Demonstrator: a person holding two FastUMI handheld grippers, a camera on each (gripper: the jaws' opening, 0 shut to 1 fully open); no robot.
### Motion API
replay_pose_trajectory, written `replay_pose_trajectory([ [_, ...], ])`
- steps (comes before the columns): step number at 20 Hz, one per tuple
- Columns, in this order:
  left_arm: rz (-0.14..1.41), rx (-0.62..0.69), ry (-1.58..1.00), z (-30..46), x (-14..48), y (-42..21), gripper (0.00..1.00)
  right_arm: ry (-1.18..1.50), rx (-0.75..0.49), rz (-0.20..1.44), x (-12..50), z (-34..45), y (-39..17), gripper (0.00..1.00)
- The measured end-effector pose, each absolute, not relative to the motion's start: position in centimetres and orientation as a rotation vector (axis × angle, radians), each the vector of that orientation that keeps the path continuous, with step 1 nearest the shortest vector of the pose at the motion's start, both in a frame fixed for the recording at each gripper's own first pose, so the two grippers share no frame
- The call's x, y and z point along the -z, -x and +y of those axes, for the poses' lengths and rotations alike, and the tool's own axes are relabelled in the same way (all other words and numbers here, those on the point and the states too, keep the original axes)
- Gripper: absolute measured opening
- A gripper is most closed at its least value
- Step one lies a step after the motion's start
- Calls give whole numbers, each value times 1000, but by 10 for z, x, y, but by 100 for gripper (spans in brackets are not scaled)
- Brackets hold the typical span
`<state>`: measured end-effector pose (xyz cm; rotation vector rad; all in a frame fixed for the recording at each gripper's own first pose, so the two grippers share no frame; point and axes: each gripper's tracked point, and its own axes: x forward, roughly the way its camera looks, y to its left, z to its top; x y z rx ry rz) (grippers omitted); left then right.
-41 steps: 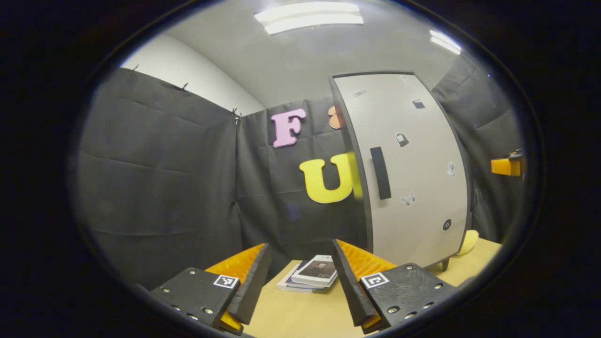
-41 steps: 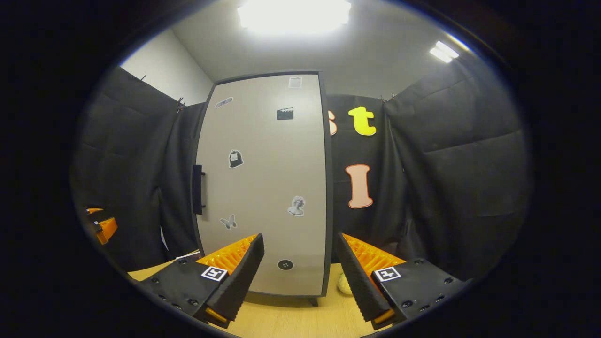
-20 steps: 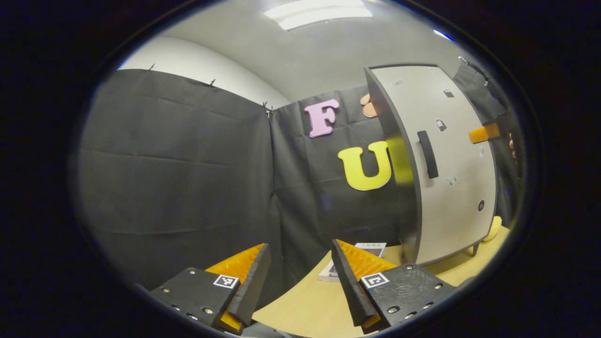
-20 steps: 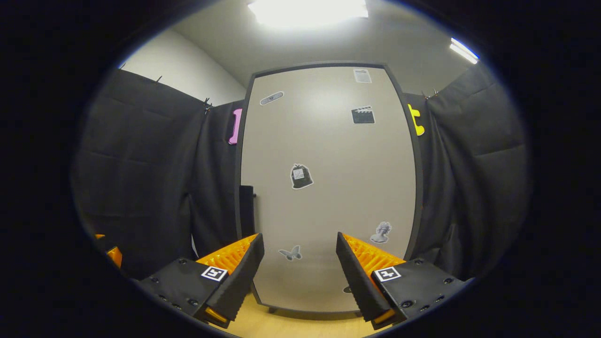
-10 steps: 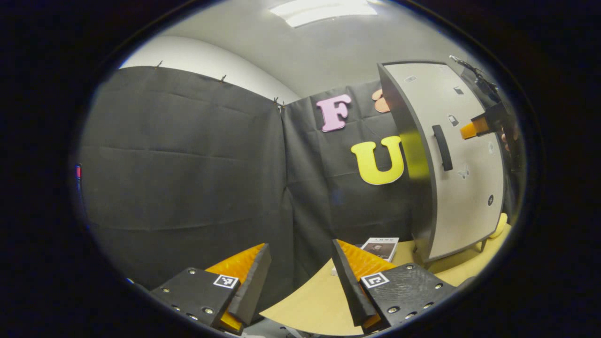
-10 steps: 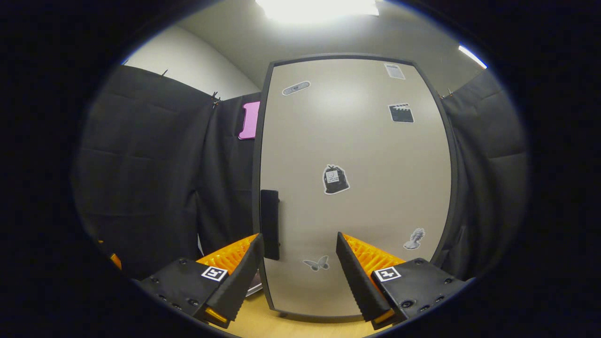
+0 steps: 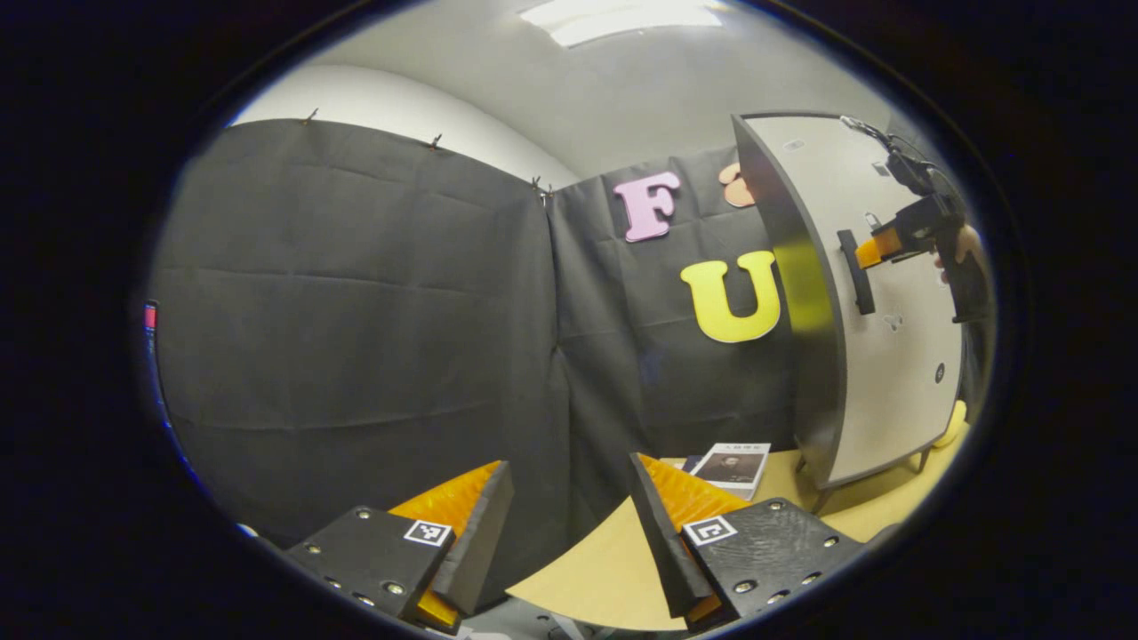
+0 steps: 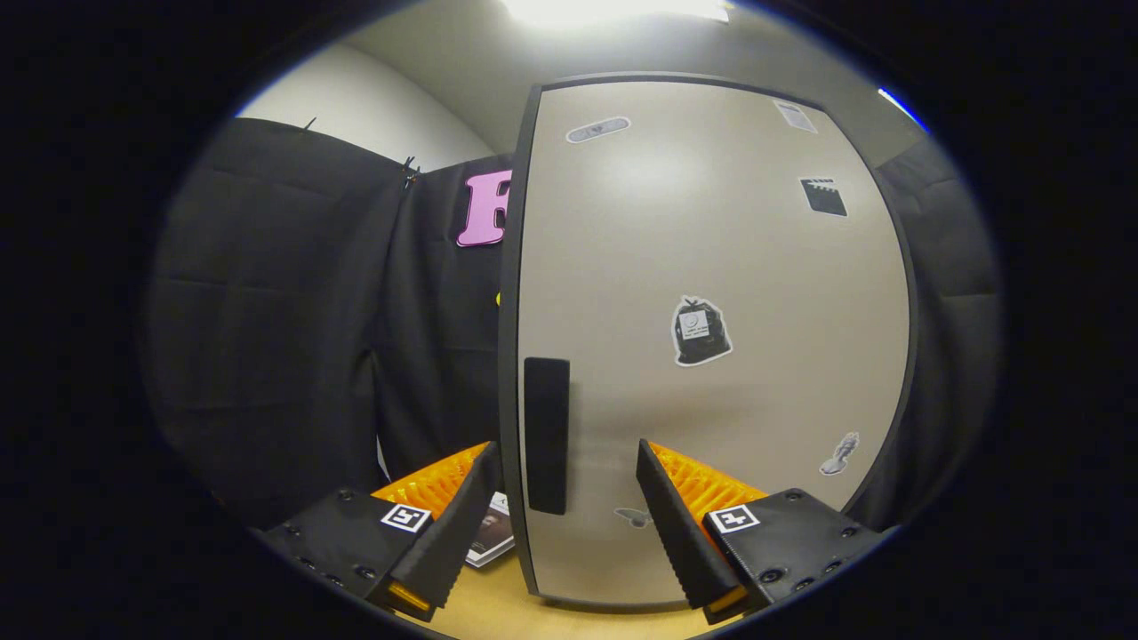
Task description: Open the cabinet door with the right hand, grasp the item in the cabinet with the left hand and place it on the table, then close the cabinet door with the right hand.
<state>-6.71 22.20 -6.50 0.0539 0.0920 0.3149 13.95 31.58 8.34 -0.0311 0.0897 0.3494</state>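
Cabinet: tall grey cabinet with a dark frame [image 8: 711, 267], standing on short legs on the pale wooden table [image 7: 613, 578]; door closed.
Door handle: black vertical bar handle [image 8: 546, 434] near the door's left edge in the right gripper view; in the left gripper view the same handle [image 7: 856, 272] sits at the door's near edge.
Right gripper: right gripper [image 8: 564, 524] with its fingers spread wide, nothing between them; the handle shows in the gap, nearer the left finger [image 8: 453, 524]. Touching or just short of it: cannot tell. In the left gripper view it [image 7: 876, 249] is level with the handle's upper part, a hand [image 7: 956, 249] behind it.
Left gripper: left gripper [image 7: 569, 533] gaping wide and empty, held near the table's edge, well apart from the cabinet.
Item in cabinet: hidden behind the closed door.
Table extras: small stack of books with a pale cover [image 7: 733, 467] lying flat just left of the cabinet; yellow rounded object [image 7: 951, 425] by the cabinet's far side.
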Motion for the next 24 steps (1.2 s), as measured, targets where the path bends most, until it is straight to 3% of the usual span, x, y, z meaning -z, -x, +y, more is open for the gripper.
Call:
replay_pose_trajectory([
  [4, 106, -323, -49, 232, 73, 69, 78, 23, -354, 107, -77, 333, -152, 98],
  [5, 110, -323, -45, 234, 76, 68, 79, 17, -356, 115, -76, 337, -154, 89],
  [8, 128, -323, -39, 240, 85, 68, 79, -3, -345, 130, -73, 344, -165, 86],
  [13, 131, -321, -25, 247, 88, 65, 79, -42, -325, 185, -63, 347, -180, 46],
  [14, 130, -318, -26, 247, 89, 66, 79, -47, -330, 203, -59, 349, -181, 51],
  [16, 126, -313, -31, 248, 89, 63, 79, -37, -313, 226, -52, 348, -184, 51],
  [18, 124, -310, -29, 248, 89, 61, 79, -26, -297, 212, -54, 345, -187, 33],
  [20, 125, -301, -20, 246, 88, 59, 79, -9, -302, 209, -53, 345, -183, 31],
  [22, 120, -289, -20, 243, 87, 55, 79, 1, -333, 220, -53, 345, -183, 24],
  [23, 112, -281, -23, 241, 84, 53, 79, -7, -346, 217, -53, 346, -182, 13],
  [24, 105, -273, -25, 239, 83, 50, 79, -1, -360, 220, -52, 345, -179, 13],
])
